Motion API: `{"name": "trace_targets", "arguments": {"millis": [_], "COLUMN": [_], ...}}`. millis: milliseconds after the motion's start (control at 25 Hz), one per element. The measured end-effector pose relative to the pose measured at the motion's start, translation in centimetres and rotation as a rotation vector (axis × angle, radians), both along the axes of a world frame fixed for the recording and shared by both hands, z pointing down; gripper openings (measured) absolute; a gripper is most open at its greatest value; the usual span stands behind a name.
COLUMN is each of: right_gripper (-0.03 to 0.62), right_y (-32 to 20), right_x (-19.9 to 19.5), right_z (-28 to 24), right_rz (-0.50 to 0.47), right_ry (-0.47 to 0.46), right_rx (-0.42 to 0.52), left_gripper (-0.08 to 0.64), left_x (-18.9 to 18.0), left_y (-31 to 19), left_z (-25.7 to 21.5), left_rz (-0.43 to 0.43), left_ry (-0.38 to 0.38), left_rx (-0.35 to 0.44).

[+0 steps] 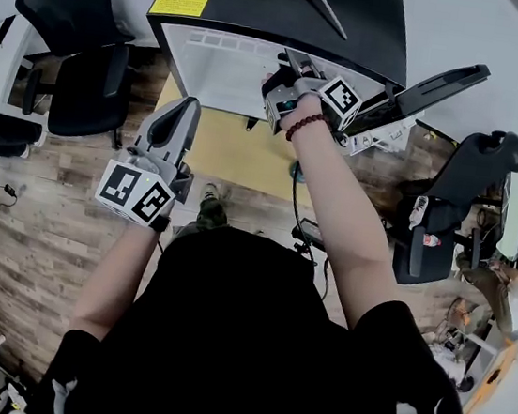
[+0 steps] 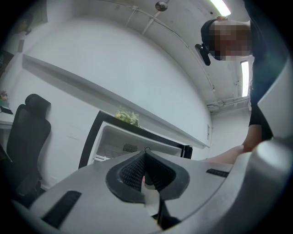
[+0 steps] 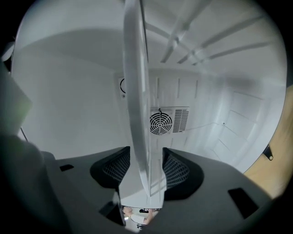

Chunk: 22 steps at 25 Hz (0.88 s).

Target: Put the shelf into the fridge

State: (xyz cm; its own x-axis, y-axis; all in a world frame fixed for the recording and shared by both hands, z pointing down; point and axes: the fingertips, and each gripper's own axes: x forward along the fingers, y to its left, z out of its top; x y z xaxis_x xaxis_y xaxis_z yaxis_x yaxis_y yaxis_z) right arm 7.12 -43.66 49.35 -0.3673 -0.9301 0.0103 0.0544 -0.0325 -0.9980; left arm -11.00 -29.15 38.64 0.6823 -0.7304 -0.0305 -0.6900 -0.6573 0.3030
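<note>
A wood-plank floor point(image 1: 40, 220) is stretching across the room, with a black office chair point(image 1: 81, 45) standing at the left. The open fridge point(image 1: 267, 4) is sitting in the middle with a yellowish mat point(image 1: 238, 151) lying in front of it. Its door point(image 1: 436, 87) is swinging out to the right, and a second chair point(image 1: 457, 209) is standing beyond that. In the head view the person's forearm and the right tongs point(image 1: 292, 62) are covering part of the fridge opening, so the shelf is hard to make out there. The left tongs point(image 1: 185, 106) are hanging outside the fridge above the floor, jaws pressed together on nothing. The right tongs are reaching inside the fridge and clamping the white-rimmed shelf point(image 3: 136, 91) by its near edge. The shelf is standing edge-on between the pads, pointing toward the round fan grille point(image 3: 161, 122) on the back wall.
</note>
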Motion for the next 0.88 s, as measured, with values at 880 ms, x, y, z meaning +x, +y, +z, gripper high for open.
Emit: {"name": "trace_targets", "arguments": {"millis": [880], "right_gripper": [0.072], "right_y": [-2.1], "right_x": [0.8], "right_z": [0.4], "right_rz": [0.086], "right_ry": [0.035], "right_rx": [-0.036], "left_gripper": [0.018], "left_x": [-0.5], "left_y": [-0.4], "left_z": [0.8], "left_rz": [0.009], "left_ry": [0.018], "left_rx": [-0.022]}}
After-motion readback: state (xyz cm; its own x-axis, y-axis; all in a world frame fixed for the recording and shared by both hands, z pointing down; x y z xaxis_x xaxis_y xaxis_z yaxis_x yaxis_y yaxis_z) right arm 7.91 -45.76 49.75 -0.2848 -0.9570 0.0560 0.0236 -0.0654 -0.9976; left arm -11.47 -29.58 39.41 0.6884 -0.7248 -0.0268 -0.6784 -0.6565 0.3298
